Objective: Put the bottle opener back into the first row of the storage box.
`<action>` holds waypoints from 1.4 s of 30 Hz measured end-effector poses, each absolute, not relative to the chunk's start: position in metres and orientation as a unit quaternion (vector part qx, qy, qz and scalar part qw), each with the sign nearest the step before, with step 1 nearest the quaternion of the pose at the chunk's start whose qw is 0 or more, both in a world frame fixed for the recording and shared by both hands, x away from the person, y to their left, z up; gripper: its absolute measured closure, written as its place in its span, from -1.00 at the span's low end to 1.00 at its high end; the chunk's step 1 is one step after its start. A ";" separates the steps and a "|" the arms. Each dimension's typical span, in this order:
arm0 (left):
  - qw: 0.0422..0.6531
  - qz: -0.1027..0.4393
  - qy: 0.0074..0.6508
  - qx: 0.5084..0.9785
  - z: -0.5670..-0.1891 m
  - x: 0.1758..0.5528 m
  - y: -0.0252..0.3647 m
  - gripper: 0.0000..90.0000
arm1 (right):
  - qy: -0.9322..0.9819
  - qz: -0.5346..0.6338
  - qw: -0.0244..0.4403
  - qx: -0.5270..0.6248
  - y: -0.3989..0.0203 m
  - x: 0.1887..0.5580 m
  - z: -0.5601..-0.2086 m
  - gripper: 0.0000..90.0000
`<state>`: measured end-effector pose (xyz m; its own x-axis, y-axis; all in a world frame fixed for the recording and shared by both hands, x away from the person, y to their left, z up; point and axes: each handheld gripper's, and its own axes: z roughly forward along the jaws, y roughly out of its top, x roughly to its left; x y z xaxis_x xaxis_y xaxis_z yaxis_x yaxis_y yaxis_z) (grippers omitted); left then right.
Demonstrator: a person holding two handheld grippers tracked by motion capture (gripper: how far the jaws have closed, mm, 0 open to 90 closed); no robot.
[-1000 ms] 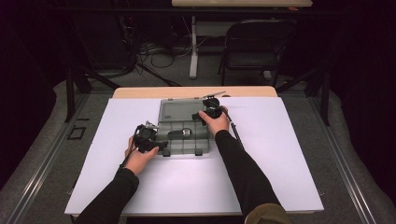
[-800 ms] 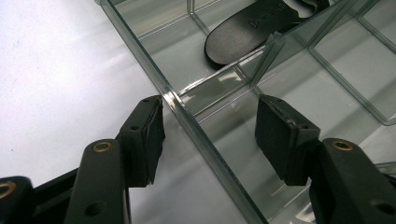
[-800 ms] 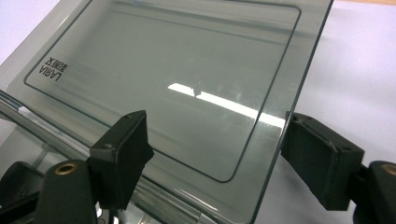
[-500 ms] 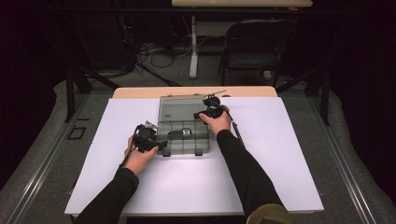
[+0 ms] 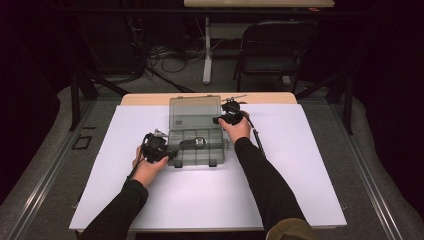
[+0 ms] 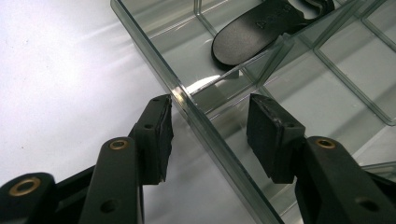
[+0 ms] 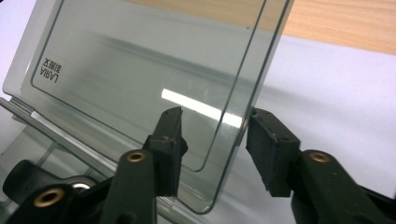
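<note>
The left tool (image 5: pixel 170 155) is at the 9 o'clock side of the clear grey plastic compartment box (image 5: pixel 195 145), which stands in the middle of the white-covered bench (image 5: pixel 300 190). Its jaws have just been closing and stand on both sides of the box's side wall (image 6: pixel 205 126), one pad (image 6: pixel 161 135) just beside it, not pressing. A black flat part (image 6: pixel 252 32) lies in a compartment. The right tool (image 5: pixel 220 120) is at 1 o'clock; its jaws have just been closing around the edge of the raised transparent lid (image 7: pixel 154 79), with gaps visible.
</note>
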<state>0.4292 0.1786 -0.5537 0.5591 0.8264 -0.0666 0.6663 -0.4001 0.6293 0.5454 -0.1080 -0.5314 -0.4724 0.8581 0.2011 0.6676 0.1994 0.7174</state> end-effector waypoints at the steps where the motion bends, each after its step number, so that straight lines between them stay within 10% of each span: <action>1: 0.310 0.129 0.452 0.826 -0.554 0.429 0.179 0.14 | 0.766 0.390 0.124 0.496 -0.109 0.545 -0.531 0.30; 18: 0.311 0.130 0.452 0.826 -0.554 0.429 0.179 0.16 | 0.770 0.402 0.134 0.477 -0.120 0.541 -0.521 0.72; 42: 0.311 0.128 0.458 0.823 -0.553 0.430 0.179 0.17 | 0.766 0.426 0.192 0.442 -0.121 0.525 -0.525 0.80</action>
